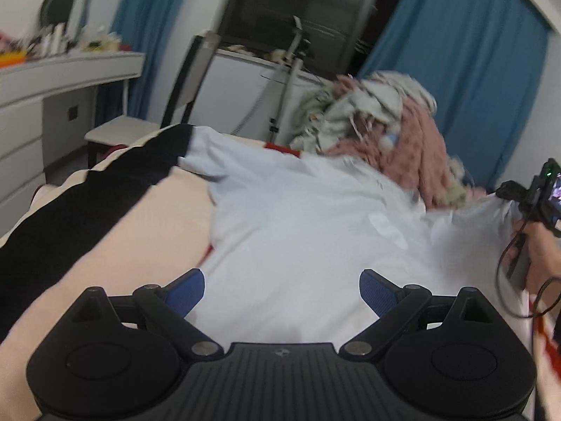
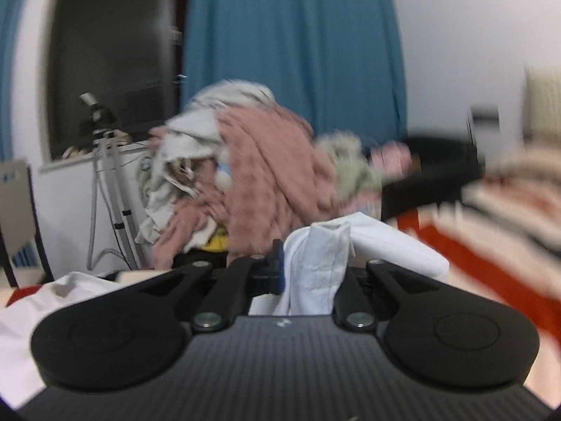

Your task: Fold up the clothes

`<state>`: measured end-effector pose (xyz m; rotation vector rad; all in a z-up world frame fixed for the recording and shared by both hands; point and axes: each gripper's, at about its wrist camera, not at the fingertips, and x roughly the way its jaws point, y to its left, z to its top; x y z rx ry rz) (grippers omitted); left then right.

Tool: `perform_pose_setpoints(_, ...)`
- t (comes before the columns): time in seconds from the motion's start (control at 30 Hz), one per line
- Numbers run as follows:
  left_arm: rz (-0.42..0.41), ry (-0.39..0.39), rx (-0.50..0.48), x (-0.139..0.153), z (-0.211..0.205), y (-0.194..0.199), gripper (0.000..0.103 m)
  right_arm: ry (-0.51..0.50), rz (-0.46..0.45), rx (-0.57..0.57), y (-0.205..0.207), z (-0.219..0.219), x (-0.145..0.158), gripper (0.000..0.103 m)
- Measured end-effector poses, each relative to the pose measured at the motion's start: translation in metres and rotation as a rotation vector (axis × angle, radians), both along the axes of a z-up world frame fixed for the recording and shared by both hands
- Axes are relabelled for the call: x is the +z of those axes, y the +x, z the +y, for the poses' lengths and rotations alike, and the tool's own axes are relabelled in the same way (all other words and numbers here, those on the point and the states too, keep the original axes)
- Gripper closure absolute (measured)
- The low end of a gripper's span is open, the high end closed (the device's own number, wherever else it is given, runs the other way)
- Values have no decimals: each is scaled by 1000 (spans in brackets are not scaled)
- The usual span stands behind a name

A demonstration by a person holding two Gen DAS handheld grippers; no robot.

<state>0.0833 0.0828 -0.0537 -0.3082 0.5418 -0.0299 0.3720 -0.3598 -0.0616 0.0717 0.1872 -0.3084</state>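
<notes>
Right wrist: right gripper (image 2: 312, 273) clamped on white shirt (image 2: 315, 263); left gripper (image 1: 282, 289) wide open, empty. Risk: one-sided pull bunches fabric.

Open cloth ahead, heap blocking the far side

In front of the left claw (image 1: 282, 289), its jaws spread wide, the white shirt (image 1: 298, 217) lies flat on the bed (image 1: 147, 224), giving low, unobstructed passage forward. Farther on, a tall pile of clothes (image 1: 389, 122) walls off the far end, with a stand (image 1: 287, 80) just beside it. To the right, the right claw (image 2: 312, 263), clamped on bunched shirt cloth, and its dangling cable (image 1: 519, 280) crowd that edge.
</notes>
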Motion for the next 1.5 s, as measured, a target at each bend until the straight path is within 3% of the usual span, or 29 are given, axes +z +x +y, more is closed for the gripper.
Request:
perform_pose_setpoints(0.1, -24, -32, 32, 8, 19, -3, 7, -168, 2, 25, 0, 58, 32, 96)
perform_pose_setpoints(0.2, -31, -28, 53, 9, 28, -3, 6, -282, 62, 72, 18, 124, 26, 96)
perform_pose_setpoints(0.37, -18, 12, 70, 0, 34, 3, 6, -330, 199, 121, 64, 204, -23, 94)
perform_pose_setpoints(0.47, -15, 66, 53, -9, 34, 10, 6, -303, 275, 159, 84, 224, -59, 93)
perform_pose_setpoints(0.53, -25, 133, 47, -15, 32, 17, 6, -219, 306, 211, 89, 226, -70, 71)
perform_pose_setpoints(0.57, -8, 146, 51, -18, 32, 22, 6, -181, 301, 235, 84, 226, -72, 45)
perform_pose_setpoints(0.6, 3, 135, 50, -21, 32, 26, 6, -147, 278, 266, 77, 225, -73, 25)
perform_pose_setpoints(0.67, 2, 126, 24, -26, 30, 29, 6, -76, 234, 332, 61, 220, -66, 17)
perform_pose_setpoints(0.77, 3, 158, -1, -28, 19, 31, 6, -23, 207, 366, 37, 214, -47, 17)
perform_pose_setpoints(1.0, -58, 157, -52, -19, 5, 14, 3, -87, 94, 360, -58, 188, 7, 17)
perform_pose_setpoints(1.13, -115, 52, -138, -2, 0, -14, 2, -108, 34, 343, -121, 163, 28, 17)
perform_pose_setpoints(1.3, -160, -6, -200, 19, -12, -57, 4, -97, 27, 245, -187, 126, 22, 17)
perform_pose_setpoints(1.5, -226, 108, -195, 27, -39, -97, 4, 57, -44, 181, -272, 94, 23, 17)
